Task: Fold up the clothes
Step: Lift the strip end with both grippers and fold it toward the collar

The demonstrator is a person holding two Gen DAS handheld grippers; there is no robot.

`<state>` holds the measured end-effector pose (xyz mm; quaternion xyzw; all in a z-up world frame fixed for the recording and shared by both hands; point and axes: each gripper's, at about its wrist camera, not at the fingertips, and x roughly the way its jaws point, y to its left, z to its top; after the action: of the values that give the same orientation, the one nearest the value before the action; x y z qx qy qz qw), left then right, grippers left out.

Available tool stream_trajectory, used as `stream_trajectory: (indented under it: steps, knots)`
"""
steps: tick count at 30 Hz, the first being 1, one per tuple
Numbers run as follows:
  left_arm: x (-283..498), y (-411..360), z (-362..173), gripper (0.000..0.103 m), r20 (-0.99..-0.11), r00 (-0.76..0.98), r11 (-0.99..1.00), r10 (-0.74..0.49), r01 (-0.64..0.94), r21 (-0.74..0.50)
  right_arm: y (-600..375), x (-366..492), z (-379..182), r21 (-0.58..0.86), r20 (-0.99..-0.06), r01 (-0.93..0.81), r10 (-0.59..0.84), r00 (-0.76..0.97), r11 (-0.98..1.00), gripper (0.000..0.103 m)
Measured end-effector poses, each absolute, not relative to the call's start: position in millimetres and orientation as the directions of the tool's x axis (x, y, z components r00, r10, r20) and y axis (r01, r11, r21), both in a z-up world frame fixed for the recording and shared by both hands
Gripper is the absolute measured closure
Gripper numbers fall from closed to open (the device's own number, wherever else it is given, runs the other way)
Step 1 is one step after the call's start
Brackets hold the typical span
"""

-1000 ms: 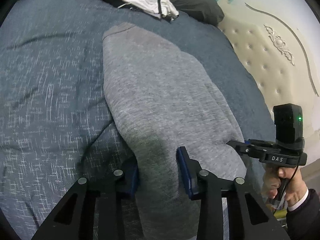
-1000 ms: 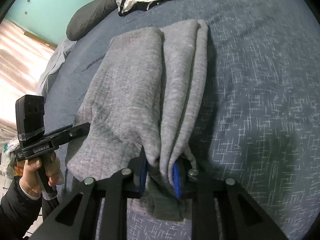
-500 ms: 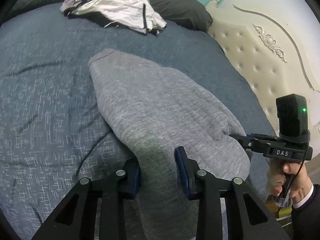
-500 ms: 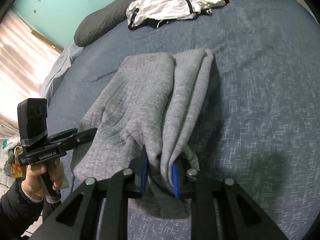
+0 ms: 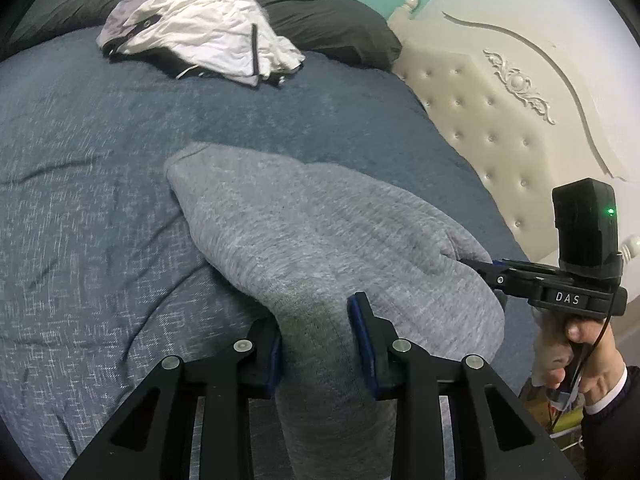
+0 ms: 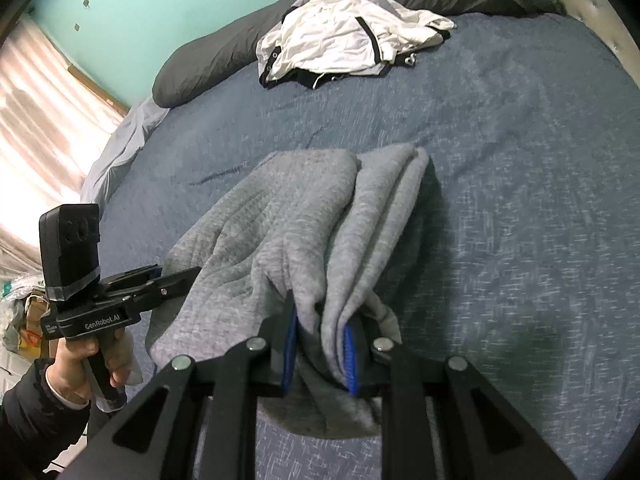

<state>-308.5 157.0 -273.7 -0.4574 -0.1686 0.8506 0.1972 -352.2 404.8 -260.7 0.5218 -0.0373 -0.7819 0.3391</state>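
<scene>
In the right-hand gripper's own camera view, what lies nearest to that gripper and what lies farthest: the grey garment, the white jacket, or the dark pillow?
1. Grey garment: pinched in the right gripper, draping onto the blue bedcover.
2. White jacket: crumpled farther up the bed.
3. Dark pillow: just behind the jacket, along the bed's far edge.
</scene>
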Motion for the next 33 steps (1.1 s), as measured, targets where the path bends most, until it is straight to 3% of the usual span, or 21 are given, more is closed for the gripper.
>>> stream_trajectory:
  steps: [33]
  knots:
    - [-344.9, 344.1, -161.9, 0.07, -0.637, -0.506, -0.813, 0.582, -0.355, -0.461, 576.8, -356.6, -132.6, 0.34, -0.748, 0.423, -0.514, -0.42, -0.84, 0.085]
